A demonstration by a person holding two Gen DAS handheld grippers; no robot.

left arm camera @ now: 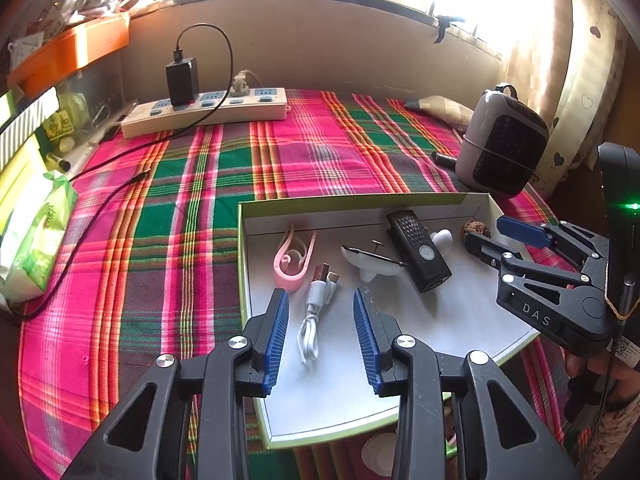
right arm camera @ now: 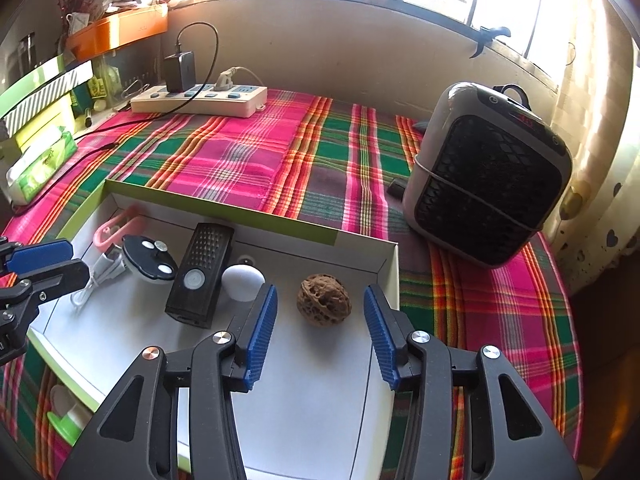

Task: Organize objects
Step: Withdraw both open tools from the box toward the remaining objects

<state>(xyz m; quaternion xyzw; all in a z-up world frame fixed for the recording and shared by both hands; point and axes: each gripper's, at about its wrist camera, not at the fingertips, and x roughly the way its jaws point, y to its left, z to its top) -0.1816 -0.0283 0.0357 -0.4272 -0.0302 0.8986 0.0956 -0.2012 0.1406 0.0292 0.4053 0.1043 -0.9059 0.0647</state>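
A shallow white box with a green rim [left arm camera: 360, 202] [right arm camera: 240, 210] lies on the plaid cloth. In it are a pink clip [left arm camera: 292, 258], a coiled white USB cable [left arm camera: 316, 304], a white and black round piece [left arm camera: 372, 262], a black rectangular device [left arm camera: 420, 252] [right arm camera: 202, 276] and a brown walnut [right arm camera: 323, 299]. My left gripper [left arm camera: 321, 300] is open over the box, the cable lying between its blue pads untouched. My right gripper [right arm camera: 320, 294] is open astride the walnut, with a gap on both sides. The left wrist view also shows the right gripper [left arm camera: 490, 235] by the walnut [left arm camera: 476, 231].
A white power strip [left arm camera: 208, 110] with a black charger stands at the back. A grey fan heater [right arm camera: 488, 176] is at the right beside the box. A green tissue pack [left arm camera: 36, 236] and a black cable [left arm camera: 100, 208] lie at the left. Stacked boxes line the left edge.
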